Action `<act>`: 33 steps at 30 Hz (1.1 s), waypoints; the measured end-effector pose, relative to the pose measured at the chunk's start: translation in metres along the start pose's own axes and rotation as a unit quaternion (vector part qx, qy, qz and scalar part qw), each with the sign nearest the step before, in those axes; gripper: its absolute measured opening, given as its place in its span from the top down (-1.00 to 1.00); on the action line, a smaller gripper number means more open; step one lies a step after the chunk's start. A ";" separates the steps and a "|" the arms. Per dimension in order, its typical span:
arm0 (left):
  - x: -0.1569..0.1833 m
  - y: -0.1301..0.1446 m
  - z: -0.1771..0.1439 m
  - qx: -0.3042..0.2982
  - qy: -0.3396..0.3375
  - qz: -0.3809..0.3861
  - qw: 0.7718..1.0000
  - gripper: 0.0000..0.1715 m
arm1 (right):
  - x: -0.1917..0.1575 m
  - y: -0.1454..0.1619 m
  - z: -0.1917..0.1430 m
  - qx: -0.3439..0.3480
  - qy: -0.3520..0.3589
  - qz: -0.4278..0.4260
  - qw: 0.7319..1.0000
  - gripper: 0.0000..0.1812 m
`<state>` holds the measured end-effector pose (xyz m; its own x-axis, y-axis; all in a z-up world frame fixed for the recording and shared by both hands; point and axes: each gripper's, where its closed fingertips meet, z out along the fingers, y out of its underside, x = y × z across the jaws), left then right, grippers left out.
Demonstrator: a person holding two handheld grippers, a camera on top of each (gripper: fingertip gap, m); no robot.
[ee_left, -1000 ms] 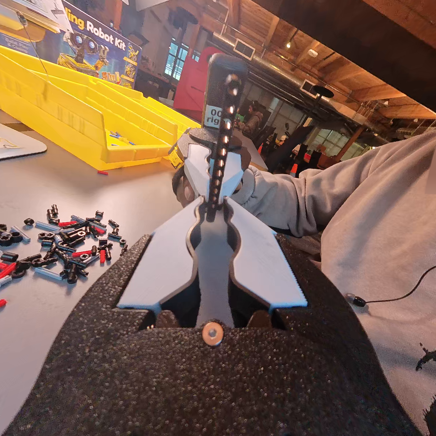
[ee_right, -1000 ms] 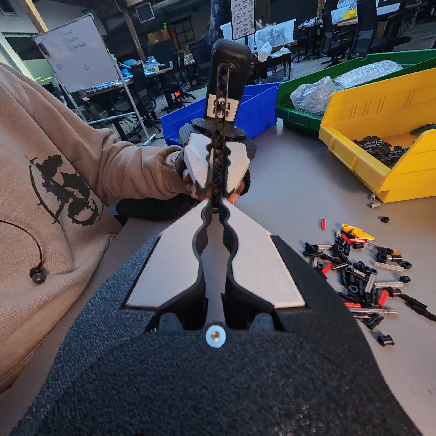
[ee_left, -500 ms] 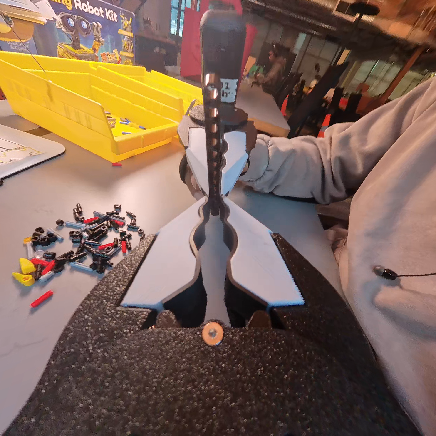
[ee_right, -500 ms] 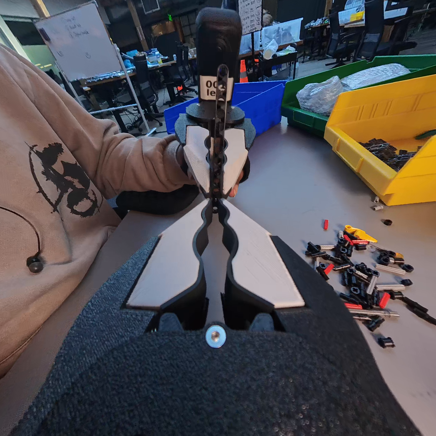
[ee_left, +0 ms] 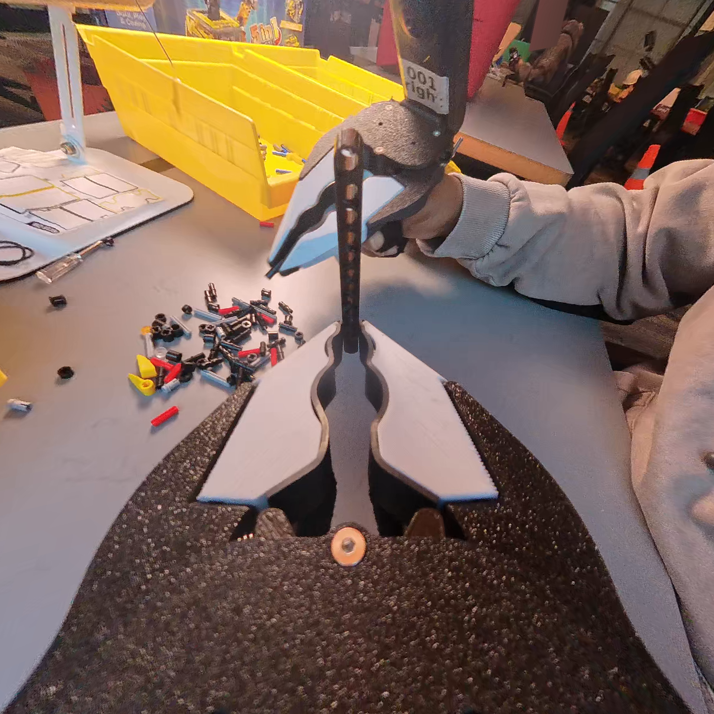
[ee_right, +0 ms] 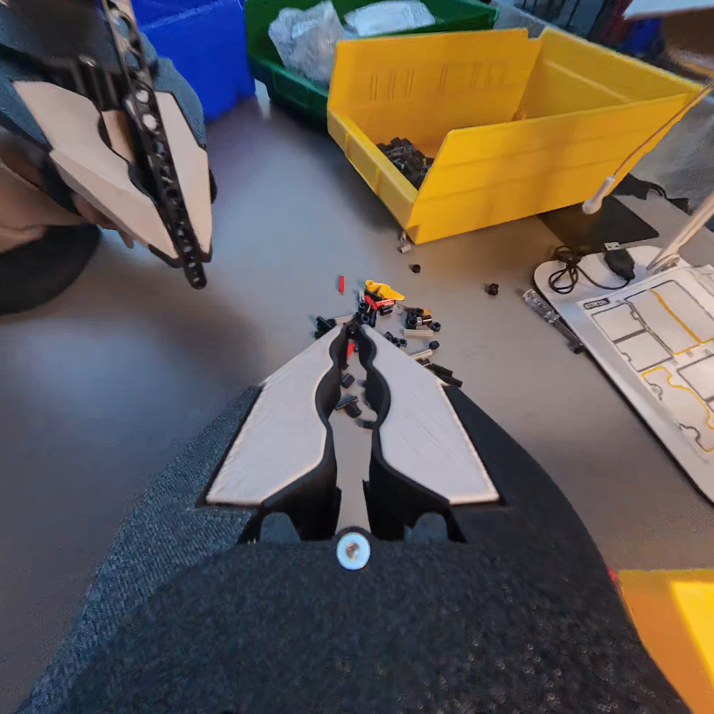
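Observation:
My left gripper (ee_left: 351, 340) is shut on the lower end of a long black beam with holes (ee_left: 349, 239), which stands up from its tips. In the right wrist view, the left gripper (ee_right: 185, 255) and the beam (ee_right: 162, 166) are at the upper left. My right gripper (ee_right: 351, 330) hangs over a pile of small black, red, grey and yellow parts (ee_right: 390, 305). Its jaws are almost together, with nothing clearly between them. In the left wrist view, the right gripper (ee_left: 276, 270) points down towards the pile (ee_left: 224, 344), just left of the beam and apart from it.
On the grey table (ee_left: 483, 347) stand a yellow bin (ee_right: 502, 162) with black parts, a blue bin (ee_right: 201, 42) and a green bin (ee_right: 286, 85). A white board with a printed sheet (ee_right: 657, 340) and a clear screwdriver (ee_right: 541, 305) lie at the right. A person's sleeve (ee_left: 560, 247) crosses the table. The grippers' ends are close to 9 cm from one another.
The right gripper has let go of the beam's upper end and swung down over the pile of parts. The left gripper still holds the beam, tilted lower towards the table.

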<state>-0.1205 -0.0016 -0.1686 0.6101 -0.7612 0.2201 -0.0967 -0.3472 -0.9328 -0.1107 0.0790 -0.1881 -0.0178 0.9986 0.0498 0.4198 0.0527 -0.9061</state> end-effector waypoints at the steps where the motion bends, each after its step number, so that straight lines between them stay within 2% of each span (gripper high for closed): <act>1: 0.000 0.002 0.000 0.001 0.002 -0.008 1.000 0.91 | 0.002 0.007 0.010 -0.027 0.008 -0.006 1.000 0.97; 5: -0.004 0.003 0.000 0.016 -0.014 -0.028 0.999 0.91 | 0.007 0.032 0.034 -0.109 0.038 -0.063 0.991 0.93; 7: -0.006 0.002 -0.001 0.021 -0.015 -0.032 0.999 0.91 | 0.005 0.038 0.037 -0.118 0.043 -0.083 0.989 0.86; 12: -0.006 0.003 0.000 0.025 -0.011 -0.044 0.999 0.91 | 0.001 0.017 0.024 -0.064 0.037 -0.065 0.995 0.78; 19: -0.001 0.005 0.004 0.020 -0.013 -0.023 0.999 0.91 | -0.022 -0.020 -0.009 0.050 -0.024 -0.013 0.998 0.74; 28: 0.004 0.006 0.004 0.016 -0.031 0.021 0.999 0.91 | -0.060 -0.054 -0.038 0.108 -0.059 -0.016 0.992 0.75; 33: 0.009 0.004 0.006 0.018 -0.037 0.050 0.998 0.91 | -0.078 -0.044 -0.043 0.099 -0.051 0.001 0.994 0.59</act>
<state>-0.1110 -0.0069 -0.1719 0.6555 -0.7480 0.1041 -0.1331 -0.2502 -0.9590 -0.0889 -0.0016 -0.1340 -0.1133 0.9935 0.0143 0.2342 0.0407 -0.9713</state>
